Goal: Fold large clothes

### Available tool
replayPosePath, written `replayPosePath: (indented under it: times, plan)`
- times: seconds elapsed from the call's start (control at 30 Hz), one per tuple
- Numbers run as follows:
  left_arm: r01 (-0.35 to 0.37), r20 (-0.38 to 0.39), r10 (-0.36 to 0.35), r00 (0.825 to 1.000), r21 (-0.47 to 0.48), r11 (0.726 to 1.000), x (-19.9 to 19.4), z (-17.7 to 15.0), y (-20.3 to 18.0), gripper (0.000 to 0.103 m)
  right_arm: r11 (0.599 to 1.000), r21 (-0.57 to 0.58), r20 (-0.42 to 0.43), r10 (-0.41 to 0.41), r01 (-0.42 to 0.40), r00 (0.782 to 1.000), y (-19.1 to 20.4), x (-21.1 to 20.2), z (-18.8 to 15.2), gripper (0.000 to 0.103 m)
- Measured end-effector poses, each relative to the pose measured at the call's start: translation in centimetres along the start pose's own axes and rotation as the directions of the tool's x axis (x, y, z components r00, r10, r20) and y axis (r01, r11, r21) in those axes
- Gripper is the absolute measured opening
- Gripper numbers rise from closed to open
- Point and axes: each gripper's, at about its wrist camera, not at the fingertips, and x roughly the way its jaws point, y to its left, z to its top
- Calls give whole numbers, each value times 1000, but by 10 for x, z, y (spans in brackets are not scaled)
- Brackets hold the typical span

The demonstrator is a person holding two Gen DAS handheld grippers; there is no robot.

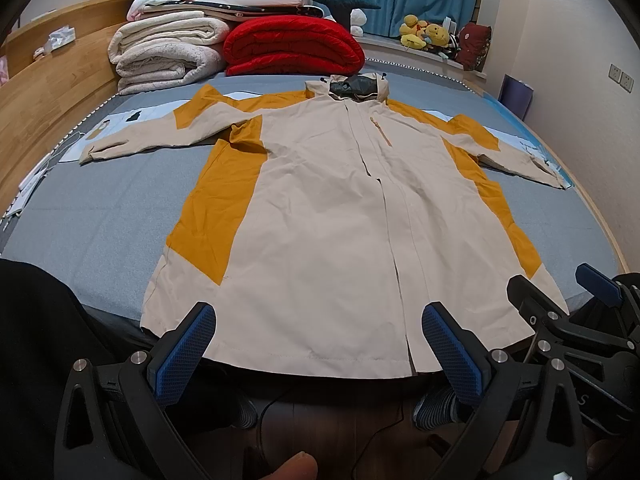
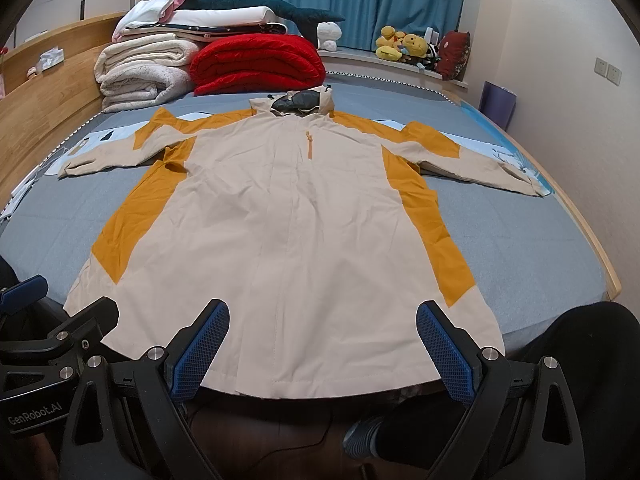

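A large beige jacket [image 1: 340, 216] with mustard side panels and a hood lies flat, front up, on the grey bed [image 1: 104, 216], sleeves spread to both sides, hem hanging over the near edge. It also shows in the right wrist view [image 2: 288, 220]. My left gripper [image 1: 318, 320] is open and empty, held just before the hem. My right gripper [image 2: 322, 320] is open and empty, also just before the hem. The right gripper shows at the right edge of the left wrist view [image 1: 560, 300]. Neither touches the jacket.
Folded white blankets [image 1: 164, 52] and a red quilt [image 1: 292, 46] are stacked at the head of the bed. A wooden headboard [image 1: 52, 80] runs along the left. Plush toys [image 1: 428, 34] sit on the far sill. My dark-clad legs and a cable on the floor are below the hem.
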Motion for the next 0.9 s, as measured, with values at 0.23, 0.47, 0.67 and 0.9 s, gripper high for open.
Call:
replayPosePath:
  times: [0.23, 0.47, 0.67, 0.9]
  plan:
    - [-2, 14, 2, 1000, 2, 1000, -1, 1, -4, 103, 1000, 8, 22, 7, -7, 1000, -5, 0, 6, 95]
    - [-18, 109, 18, 994, -2, 1000, -37, 27, -6, 101, 999, 38, 121, 27, -31, 992, -17, -11, 22, 94]
    - [-14, 259, 4, 966, 39, 999, -68, 47, -10, 94, 984, 61, 249, 146, -166, 957, -35, -27, 42, 93]
    - [57, 266, -48, 963, -27, 998, -66, 96, 13, 51, 988, 44, 292, 128, -147, 948, -40, -25, 82, 89]
